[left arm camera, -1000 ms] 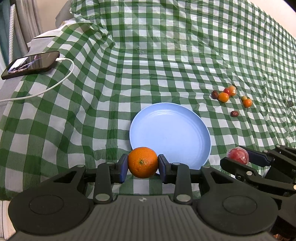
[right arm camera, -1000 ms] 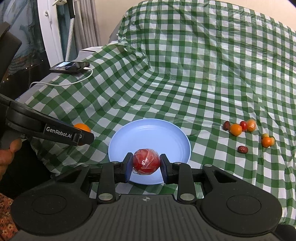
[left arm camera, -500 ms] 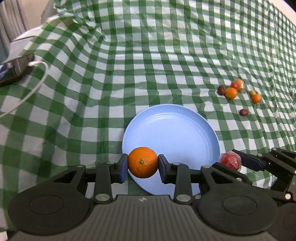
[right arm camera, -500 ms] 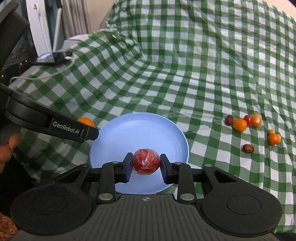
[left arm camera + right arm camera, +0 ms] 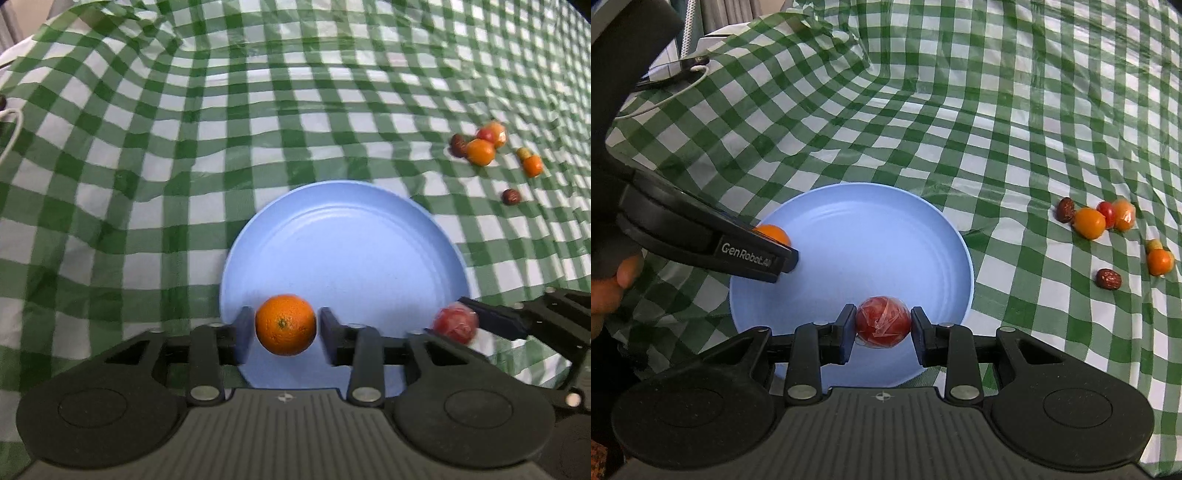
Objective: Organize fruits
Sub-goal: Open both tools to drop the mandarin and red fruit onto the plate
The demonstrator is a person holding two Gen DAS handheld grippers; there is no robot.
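We are letting two fruits go onto the blue plate (image 5: 343, 236). Our left gripper (image 5: 285, 328) has its jaws opening; gaps show on both sides of the orange (image 5: 285, 325), which sits between them over the plate's near left edge and is no longer pinched. Our right gripper (image 5: 882, 328) is also opening; its pads look just clear of the wrapped red fruit (image 5: 882, 326), low over the plate's near part. To do this well, we judge it best to keep both hands low and steady, let the jaws part fully, then lift straight away so neither round fruit is nudged off the shallow rim.

The plate lies on a wrinkled green-and-white checked cloth (image 5: 923, 110). Well to the right, a loose group of small fruits (image 5: 1089, 221) waits on the cloth. At far left lie a phone (image 5: 672, 70) and its white cable
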